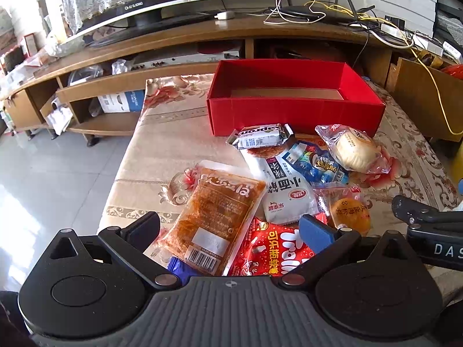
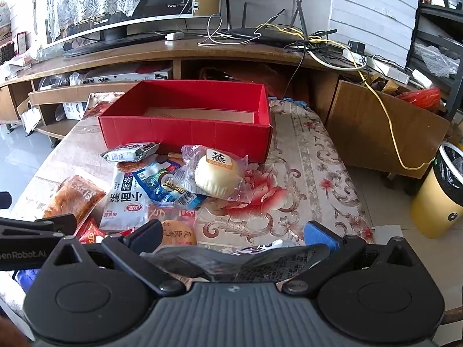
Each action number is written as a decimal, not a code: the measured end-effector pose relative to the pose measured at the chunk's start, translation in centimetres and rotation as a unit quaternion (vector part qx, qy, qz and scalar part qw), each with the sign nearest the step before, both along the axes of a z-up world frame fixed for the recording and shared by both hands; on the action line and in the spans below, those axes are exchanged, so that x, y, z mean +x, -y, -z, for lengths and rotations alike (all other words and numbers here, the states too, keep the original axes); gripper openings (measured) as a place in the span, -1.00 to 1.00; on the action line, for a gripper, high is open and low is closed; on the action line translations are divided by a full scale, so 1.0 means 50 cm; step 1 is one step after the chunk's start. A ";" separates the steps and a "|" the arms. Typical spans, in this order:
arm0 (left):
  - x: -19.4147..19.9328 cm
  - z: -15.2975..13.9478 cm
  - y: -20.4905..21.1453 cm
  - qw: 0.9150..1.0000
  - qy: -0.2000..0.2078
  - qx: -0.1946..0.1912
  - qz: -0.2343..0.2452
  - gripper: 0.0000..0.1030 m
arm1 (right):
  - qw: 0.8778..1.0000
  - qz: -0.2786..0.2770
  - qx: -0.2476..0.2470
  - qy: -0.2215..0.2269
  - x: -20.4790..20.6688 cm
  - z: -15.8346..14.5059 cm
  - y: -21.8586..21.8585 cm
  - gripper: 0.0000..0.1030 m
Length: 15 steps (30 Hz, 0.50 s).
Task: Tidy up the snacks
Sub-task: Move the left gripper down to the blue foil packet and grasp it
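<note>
An empty red box (image 1: 292, 115) (image 2: 185, 134) stands at the far side of the floral-cloth table (image 2: 303, 173). In front of it lies a pile of snack packets: an orange spicy strip packet (image 1: 217, 217) (image 2: 75, 193), a white noodle-snack packet (image 1: 286, 190) (image 2: 127, 199), a wrapped steamed bun (image 1: 356, 151) (image 2: 217, 176), a red gummy bag (image 1: 269, 248), a grey-green bar (image 1: 260, 137) (image 2: 130, 151), a round yellow cake (image 1: 350, 212) (image 2: 176, 232). My left gripper (image 1: 228, 231) is open over the orange and red packets. My right gripper (image 2: 231, 240) is open over a dark packet (image 2: 240, 263) at the table's near edge.
A wooden TV stand (image 1: 202, 34) with a TV, router and cables runs behind the table. A yellow bin (image 2: 439, 190) stands on the floor at right. Tiled floor (image 1: 58, 167) lies to the left. The right gripper's arm (image 1: 428, 225) shows at the left view's right edge.
</note>
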<state>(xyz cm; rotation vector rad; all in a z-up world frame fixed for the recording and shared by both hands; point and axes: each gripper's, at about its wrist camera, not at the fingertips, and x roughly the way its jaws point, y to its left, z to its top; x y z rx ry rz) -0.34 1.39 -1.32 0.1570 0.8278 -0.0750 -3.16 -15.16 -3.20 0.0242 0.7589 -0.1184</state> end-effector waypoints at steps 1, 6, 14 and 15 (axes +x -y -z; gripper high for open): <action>-0.001 0.000 0.000 1.000 -0.001 0.000 0.000 1.00 | 1.000 -0.001 -0.001 -0.001 0.000 0.001 -0.002 1.00; -0.003 0.001 -0.003 1.000 -0.005 -0.002 0.001 1.00 | 1.000 -0.006 -0.002 -0.004 -0.001 0.002 -0.007 1.00; -0.007 0.001 -0.009 1.000 -0.009 -0.003 -0.002 1.00 | 1.000 -0.012 -0.004 -0.011 0.002 0.004 -0.013 1.00; -0.007 0.001 -0.009 1.000 -0.009 -0.003 -0.002 1.00 | 1.000 -0.012 -0.005 -0.011 0.002 0.004 -0.013 1.00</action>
